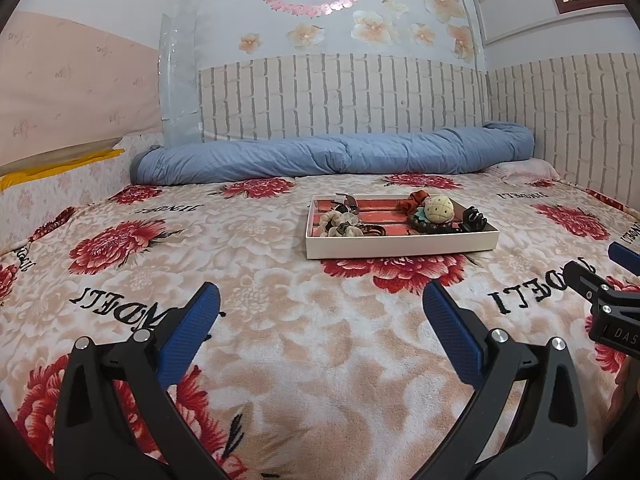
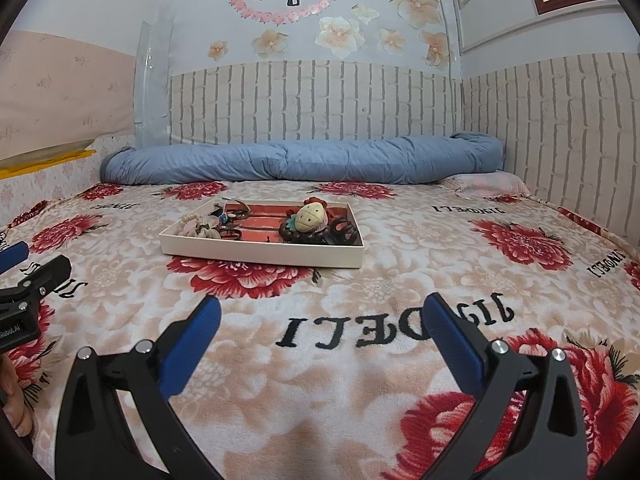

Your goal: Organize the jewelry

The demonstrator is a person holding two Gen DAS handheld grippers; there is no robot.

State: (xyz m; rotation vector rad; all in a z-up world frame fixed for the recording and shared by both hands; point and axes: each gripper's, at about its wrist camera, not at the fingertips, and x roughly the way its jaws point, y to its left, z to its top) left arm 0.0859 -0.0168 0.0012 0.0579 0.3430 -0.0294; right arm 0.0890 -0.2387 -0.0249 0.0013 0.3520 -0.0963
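Note:
A shallow white tray (image 1: 400, 246) (image 2: 260, 256) with a red lining lies on the flowered blanket, well ahead of both grippers. In it lie a round cream plush charm (image 1: 439, 210) (image 2: 310, 217), a dark bead bracelet (image 1: 424, 226) (image 2: 296, 236), a black claw clip (image 1: 472, 216) (image 2: 342, 232), cream scrunchies (image 1: 340, 226) (image 2: 200, 230) and other small pieces. My left gripper (image 1: 322, 304) is open and holds nothing. My right gripper (image 2: 322, 316) is likewise open and holds nothing. Each gripper shows at the edge of the other's view.
The bed's flowered blanket (image 1: 240, 320) (image 2: 360, 360) spreads all around the tray. A rolled blue quilt (image 1: 332, 156) (image 2: 300, 158) lies along the brick-patterned wall behind. A pink pillow (image 2: 488, 184) sits at the back right. A person's hand (image 2: 16, 404) shows at the left edge.

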